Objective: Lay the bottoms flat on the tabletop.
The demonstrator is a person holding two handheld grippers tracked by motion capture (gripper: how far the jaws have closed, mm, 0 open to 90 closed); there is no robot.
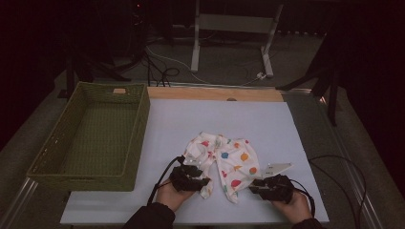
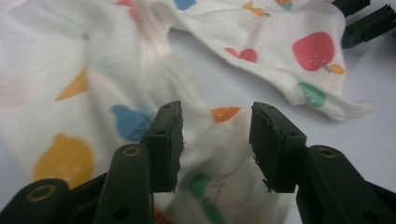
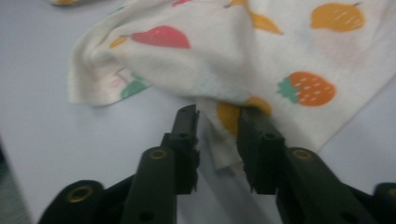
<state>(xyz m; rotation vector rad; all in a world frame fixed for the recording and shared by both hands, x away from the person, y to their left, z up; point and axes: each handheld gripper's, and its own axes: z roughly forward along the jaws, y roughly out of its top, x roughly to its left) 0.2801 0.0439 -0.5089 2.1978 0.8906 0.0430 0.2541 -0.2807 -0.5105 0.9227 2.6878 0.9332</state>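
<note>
A green woven basket (image 1: pixel 95 138) stands at the bench's (image 1: pixel 267 124) left. Just right of it, near the front edge, the left tool (image 1: pixel 203 181) has its jaws apart over the fruit-print baby trousers' (image 1: pixel 224 160) left leg. The right tool (image 1: pixel 252 185) straddles the right leg's edge, jaws slightly apart, not clamped.

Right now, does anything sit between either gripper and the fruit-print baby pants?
Nothing visible does. The left gripper stands open right over the baby pants, and the right gripper has a fold of the hem between its jaws.
</note>
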